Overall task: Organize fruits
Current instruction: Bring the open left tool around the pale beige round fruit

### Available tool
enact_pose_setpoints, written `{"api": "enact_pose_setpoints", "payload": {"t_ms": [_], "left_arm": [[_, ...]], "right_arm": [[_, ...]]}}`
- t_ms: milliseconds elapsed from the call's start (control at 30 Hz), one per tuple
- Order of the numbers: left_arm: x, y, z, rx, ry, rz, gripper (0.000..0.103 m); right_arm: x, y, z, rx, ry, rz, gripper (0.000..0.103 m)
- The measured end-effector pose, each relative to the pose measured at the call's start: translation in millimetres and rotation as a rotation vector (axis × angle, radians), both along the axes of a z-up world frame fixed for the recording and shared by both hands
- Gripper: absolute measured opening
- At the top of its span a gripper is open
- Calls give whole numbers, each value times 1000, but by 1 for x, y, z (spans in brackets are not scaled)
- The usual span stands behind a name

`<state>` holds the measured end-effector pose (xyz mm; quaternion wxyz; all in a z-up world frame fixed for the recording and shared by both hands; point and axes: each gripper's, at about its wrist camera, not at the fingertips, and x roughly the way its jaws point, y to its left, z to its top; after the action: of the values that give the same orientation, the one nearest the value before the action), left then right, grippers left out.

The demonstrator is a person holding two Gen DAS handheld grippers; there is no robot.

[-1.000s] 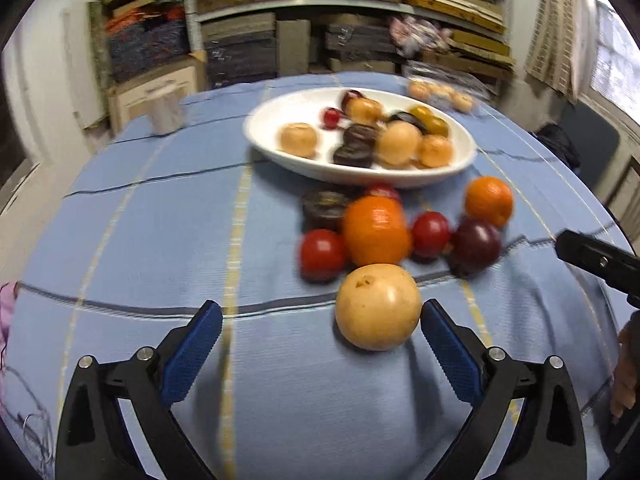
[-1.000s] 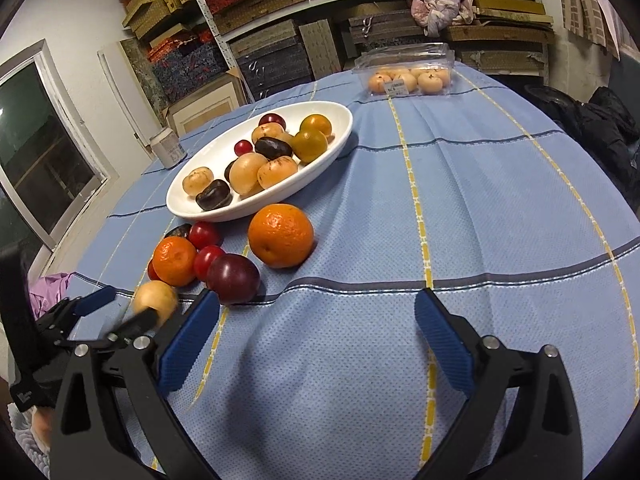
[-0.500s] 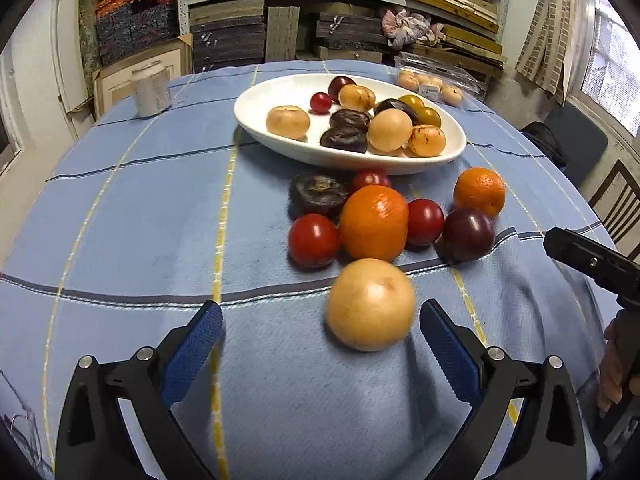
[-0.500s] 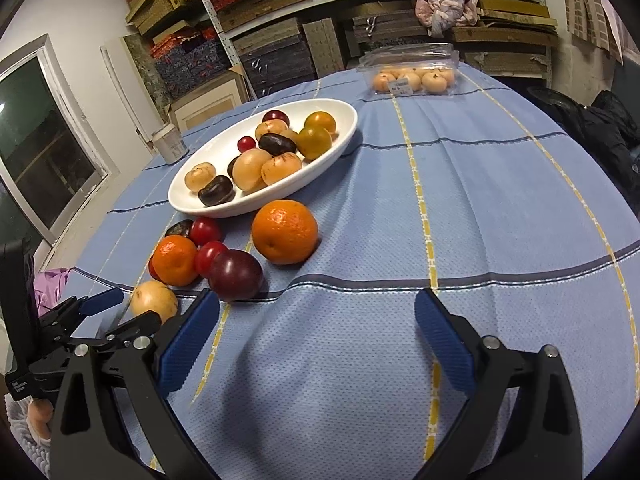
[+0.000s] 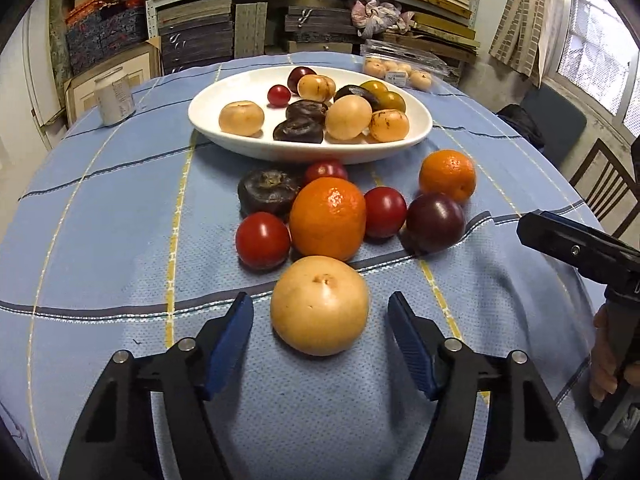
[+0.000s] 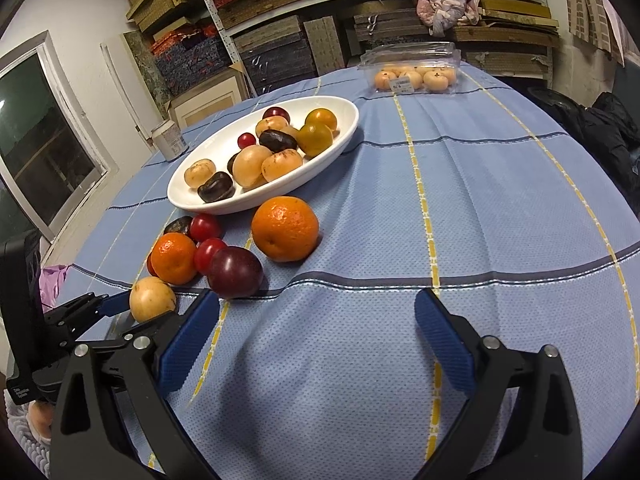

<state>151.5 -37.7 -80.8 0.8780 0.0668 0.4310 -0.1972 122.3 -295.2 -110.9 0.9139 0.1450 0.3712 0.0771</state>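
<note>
A pale yellow round fruit (image 5: 319,306) lies on the blue tablecloth, nearest to me. My left gripper (image 5: 320,300) has it between its blue pads; the jaws are closing, with a gap still showing on each side. Beyond it lie a big orange (image 5: 327,218), a smaller orange (image 5: 447,175), a dark plum (image 5: 435,222), red tomatoes (image 5: 263,240) and a dark wrinkled fruit (image 5: 268,192). Behind them a white oval dish (image 5: 240,148) holds several fruits. My right gripper (image 6: 316,300) stands open over bare cloth, right of the plum (image 6: 235,272).
A white can (image 5: 114,98) stands at the back left. A clear plastic box of pale fruits (image 6: 412,74) sits at the far edge. A chair (image 5: 608,188) and dark clothing are beyond the table's right edge. Stacked shelves fill the background.
The left jaws have narrowed around the pale yellow fruit, and the view has tilted down a little. The right gripper has stayed still and open.
</note>
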Motion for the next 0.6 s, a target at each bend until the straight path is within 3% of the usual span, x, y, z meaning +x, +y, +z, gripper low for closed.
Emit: {"api": "enact_pose_setpoints", "payload": {"t_ms": [233,267,300,533,600], "left_arm": [[2,-3,0,-15,4,-4,71],[3,-3,0,-24,4,-10,68],[4,-4,1,-33,4,-20,57],[7,-1,1,-67,15,-23,53],[6,-4,1,-47,4,-22,52]], "right_arm": [[-8,22,9,-29,-87,122,96],[-9,26,10,-44,-98,130,96],[-11,30,11,-65,-108,136,96],[-6,23,7,-34,-75,106,96],[-4,29,7,-54,-73,121,96]]}}
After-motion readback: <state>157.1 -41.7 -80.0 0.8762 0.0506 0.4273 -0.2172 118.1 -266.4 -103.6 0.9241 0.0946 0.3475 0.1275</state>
